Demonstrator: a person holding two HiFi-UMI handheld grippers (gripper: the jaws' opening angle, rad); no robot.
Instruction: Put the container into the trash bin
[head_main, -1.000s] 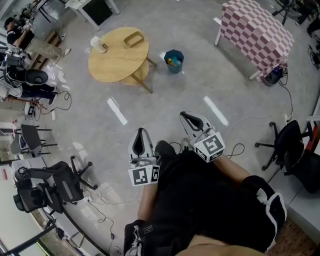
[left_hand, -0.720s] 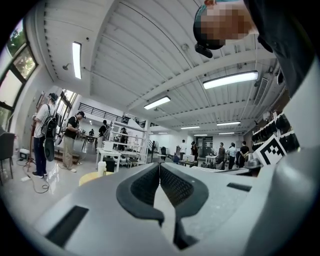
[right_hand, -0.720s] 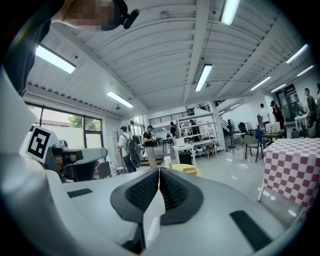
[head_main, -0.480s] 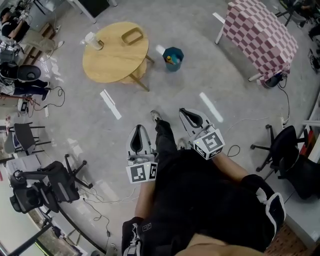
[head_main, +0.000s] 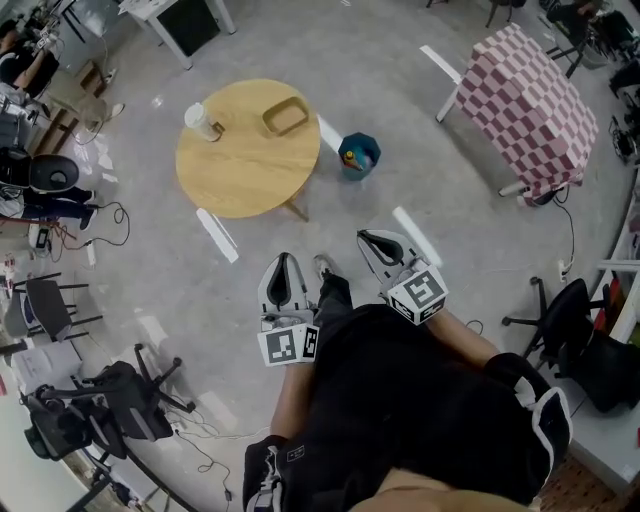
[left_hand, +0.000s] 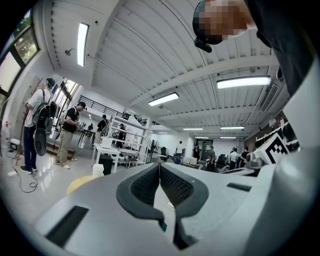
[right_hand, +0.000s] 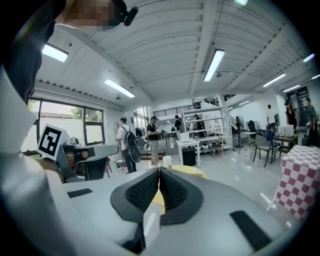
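Container (head_main: 285, 117) on table (head_main: 245, 170), far from fingers (head_main: 283, 281)

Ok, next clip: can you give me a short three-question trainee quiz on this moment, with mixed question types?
1. True or false: the left gripper and the right gripper both have their fingers together with nothing between them.
2. Relative to the round table, the teal trash bin stands: A) on top of it, B) on the floor beside it, C) underneath it.
3. How many things rest on the table top, and what are they?

Key: 1 true. 2 B. 3 two: a white container and a tan tray.
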